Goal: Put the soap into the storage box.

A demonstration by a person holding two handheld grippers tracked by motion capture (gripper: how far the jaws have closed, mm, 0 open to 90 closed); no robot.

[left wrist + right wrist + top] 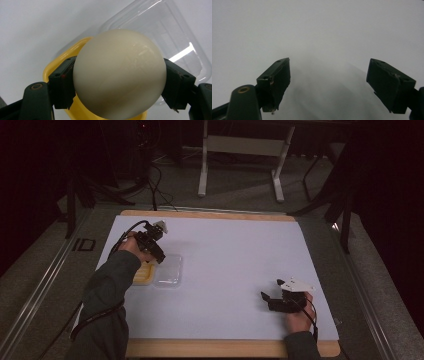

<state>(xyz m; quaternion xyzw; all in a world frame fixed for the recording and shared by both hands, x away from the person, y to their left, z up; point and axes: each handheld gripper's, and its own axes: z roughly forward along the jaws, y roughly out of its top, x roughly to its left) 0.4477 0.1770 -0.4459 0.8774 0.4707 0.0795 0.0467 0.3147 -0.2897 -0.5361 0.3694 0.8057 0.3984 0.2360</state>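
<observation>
— Both grippers first: what has the left gripper (117, 82) got?

— Its two black jaws press on either side of a smooth cream-white ball (119, 75), so it is closed on that ball. From above, the left gripper (150, 246) sits over the yellow tray (141, 275), with the person's left hand (131, 246) behind it.

— Where is the ball relative to that tray?

— Directly over the yellow tray (75, 50), in the jaws; whether it touches the tray I cannot tell. A clear plastic lid (160, 27) lies just beside the tray, on its far side in the left gripper view; from above, the clear plastic lid (169, 271) touches the tray's right edge.

— And the right gripper (328, 82)?

— Jaws wide apart, holding nothing, over the bare white mat (317, 30). From above, the right gripper (272, 295) is well apart from the tray, off to its right and nearer the person, on the white mat (235, 260) covering the wooden table (225, 349).
</observation>
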